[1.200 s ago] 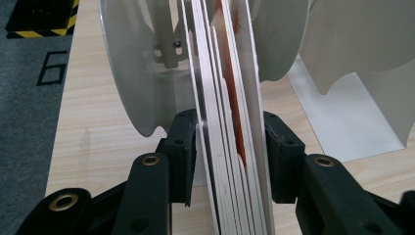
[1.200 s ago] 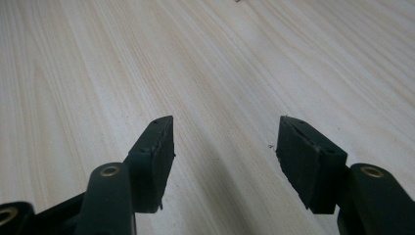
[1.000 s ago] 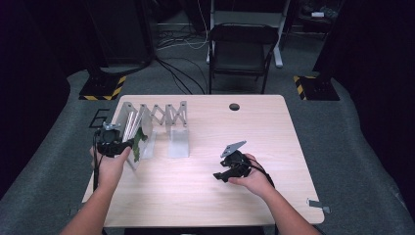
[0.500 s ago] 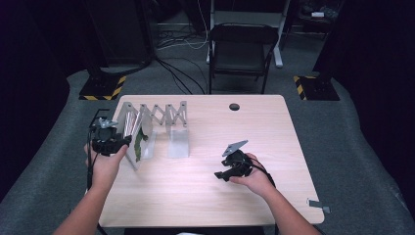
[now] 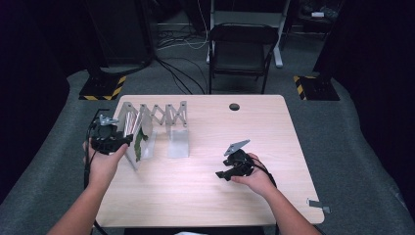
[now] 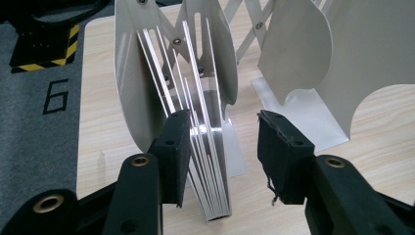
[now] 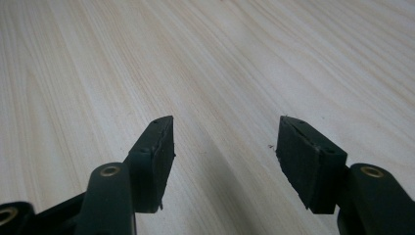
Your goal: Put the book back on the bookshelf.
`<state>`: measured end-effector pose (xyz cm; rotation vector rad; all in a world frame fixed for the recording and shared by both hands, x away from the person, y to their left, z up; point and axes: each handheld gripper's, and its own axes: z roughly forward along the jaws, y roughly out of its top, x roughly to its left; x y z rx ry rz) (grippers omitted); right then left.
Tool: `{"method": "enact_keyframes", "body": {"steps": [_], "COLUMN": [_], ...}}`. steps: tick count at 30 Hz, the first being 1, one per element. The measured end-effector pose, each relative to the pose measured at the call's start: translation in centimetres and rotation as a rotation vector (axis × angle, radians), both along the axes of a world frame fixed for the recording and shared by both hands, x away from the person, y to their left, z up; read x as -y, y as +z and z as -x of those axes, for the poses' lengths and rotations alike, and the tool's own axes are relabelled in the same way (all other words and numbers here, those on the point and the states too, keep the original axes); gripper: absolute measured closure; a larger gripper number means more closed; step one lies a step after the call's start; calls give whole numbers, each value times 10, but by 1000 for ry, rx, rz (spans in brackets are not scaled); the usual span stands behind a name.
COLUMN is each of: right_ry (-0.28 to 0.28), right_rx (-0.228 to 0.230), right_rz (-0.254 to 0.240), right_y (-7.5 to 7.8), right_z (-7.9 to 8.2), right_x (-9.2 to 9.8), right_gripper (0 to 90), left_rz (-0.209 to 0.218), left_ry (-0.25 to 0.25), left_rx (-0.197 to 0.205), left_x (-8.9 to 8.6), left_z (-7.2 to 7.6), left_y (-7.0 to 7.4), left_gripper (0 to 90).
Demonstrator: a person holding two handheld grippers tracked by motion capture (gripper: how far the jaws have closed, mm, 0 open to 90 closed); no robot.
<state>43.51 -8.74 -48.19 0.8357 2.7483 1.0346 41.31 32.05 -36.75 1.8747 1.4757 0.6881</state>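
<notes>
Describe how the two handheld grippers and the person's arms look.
Both the left gripper and the right gripper are black, each topped by a grey three-cornered plate and trailing a black cable. Their two jaws end in flat black pads with brass-coloured rivets at the joints. The forearms are bare, with no sleeves showing.

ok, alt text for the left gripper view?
The left gripper stands open, its two black jaws either side of a bundle of thin silver metal plates in a white expanding metal file rack on a pale wooden table; only the left pad seems near the plates.
</notes>
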Motion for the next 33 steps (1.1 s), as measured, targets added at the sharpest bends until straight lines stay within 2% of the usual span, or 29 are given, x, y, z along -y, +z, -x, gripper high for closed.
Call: {"method": "enact_keyframes", "body": {"steps": [9,11,18,20,24,25,26,27,33], "right_ry": [-6,-16,5,-19,-37,-38,-16,-18,-25], "right_rx": [-6,-23,-6,-12,-27,-27,-1,3,-7], "right_rz": [-2,7,18,11,12,13,14,12,20], "right_y": [0,-1,-3,-3,-3,-3,-3,-4,-4], "right_z": [0,1,-2,-1,0,0,-2,-1,1], "right_x": [1,1,3,3,4,4,5,4,3], "right_gripper": [391,391,391,391,392,392,392,392,393], "left_rz": [-6,-6,-3,-7,-3,-6,-9,-12,-17], "left_ry": [-43,-55,-107,-122,-165,-179,-199,-213,-289], "left_rx": [1,4,8,9,22,12,10,17,13], "left_x": [5,7,13,15,22,24,26,28,41], "left_z": [6,9,16,18,26,28,30,32,39], "left_y": [7,8,6,7,8,9,9,9,5], "left_gripper": [540,539,531,527,517,515,514,512,499]}}
